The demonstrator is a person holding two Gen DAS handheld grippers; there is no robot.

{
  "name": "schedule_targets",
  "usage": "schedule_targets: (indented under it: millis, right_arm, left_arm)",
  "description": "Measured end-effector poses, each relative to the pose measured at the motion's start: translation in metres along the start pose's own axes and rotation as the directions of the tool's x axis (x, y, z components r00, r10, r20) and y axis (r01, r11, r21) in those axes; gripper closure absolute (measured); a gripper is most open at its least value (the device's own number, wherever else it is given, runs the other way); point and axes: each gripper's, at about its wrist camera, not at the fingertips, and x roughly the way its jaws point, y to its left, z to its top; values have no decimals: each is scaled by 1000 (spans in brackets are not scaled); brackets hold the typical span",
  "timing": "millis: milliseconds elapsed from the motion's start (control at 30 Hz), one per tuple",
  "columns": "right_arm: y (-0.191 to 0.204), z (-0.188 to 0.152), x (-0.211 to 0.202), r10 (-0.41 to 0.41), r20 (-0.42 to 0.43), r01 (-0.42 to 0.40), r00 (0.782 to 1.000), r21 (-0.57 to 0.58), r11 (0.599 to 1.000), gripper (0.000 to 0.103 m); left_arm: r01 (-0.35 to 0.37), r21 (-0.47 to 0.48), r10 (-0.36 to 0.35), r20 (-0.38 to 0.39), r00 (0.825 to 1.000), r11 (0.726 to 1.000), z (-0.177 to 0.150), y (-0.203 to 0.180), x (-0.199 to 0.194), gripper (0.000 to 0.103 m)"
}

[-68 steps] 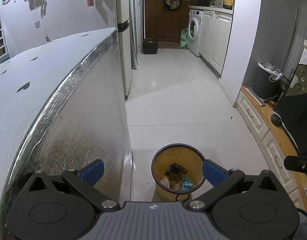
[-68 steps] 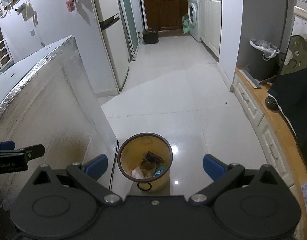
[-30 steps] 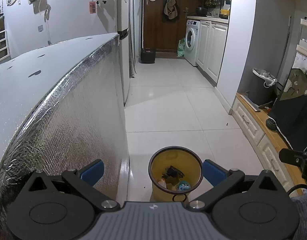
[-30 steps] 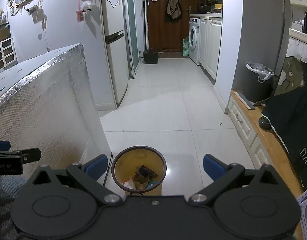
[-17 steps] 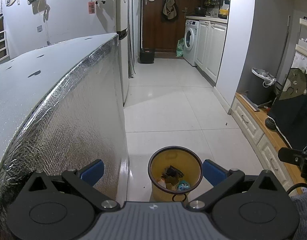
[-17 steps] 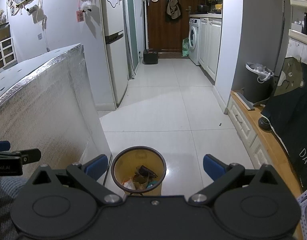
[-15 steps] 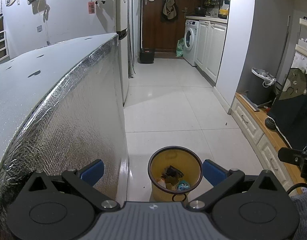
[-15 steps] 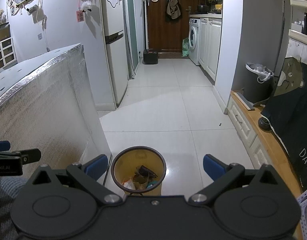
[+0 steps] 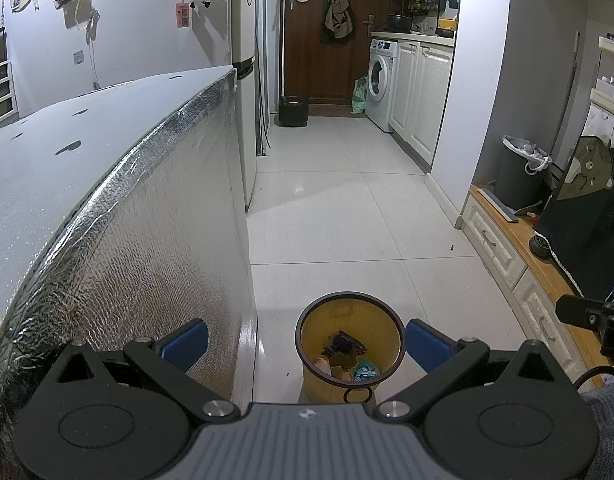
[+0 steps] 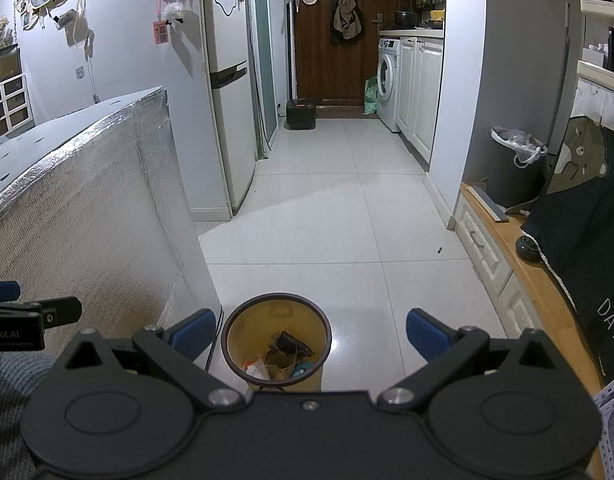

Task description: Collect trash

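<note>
On the white tile floor [image 9: 347, 208] just right of a foil-covered table [image 9: 147, 208], left wrist view: yellow trash bin [image 9: 350, 350] stands upright, low and centre, framed between the blue pads of the left gripper [image 9: 306, 343]. Jaws spread wide, nothing between them. Bin already holds trash [image 9: 345, 356]: dark wrapper, pale crumpled bits, something teal. Tip of the right gripper pokes in at the far right edge. Right wrist view: same bin [image 10: 277, 346] below, the right gripper [image 10: 309, 334] also wide open and empty, bin sitting left of its midline; the left gripper's tip shows at the left edge. Foil table [image 10: 87, 208] on the left, fridge [image 10: 229, 92] behind it, a dark lined bin [image 10: 513, 164] far right, a tiny dark speck [image 10: 439, 249] on the floor by the white cabinets. Judgement: a drop into the bin looks done, both tongs idle above it. No loose trash visible on what shows of the table top, so next move calls for turning to find any remaining piece, or stopping.
</note>
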Motion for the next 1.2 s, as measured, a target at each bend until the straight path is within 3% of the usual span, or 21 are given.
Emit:
schedule_targets:
  millis: [1200]
  right_arm:
    - [1, -1, 1, -1, 0, 1, 1000, -2, 1000, 0]
  left_arm:
    - [-4, 8, 4, 2, 1000, 1000, 1, -2, -1, 0]
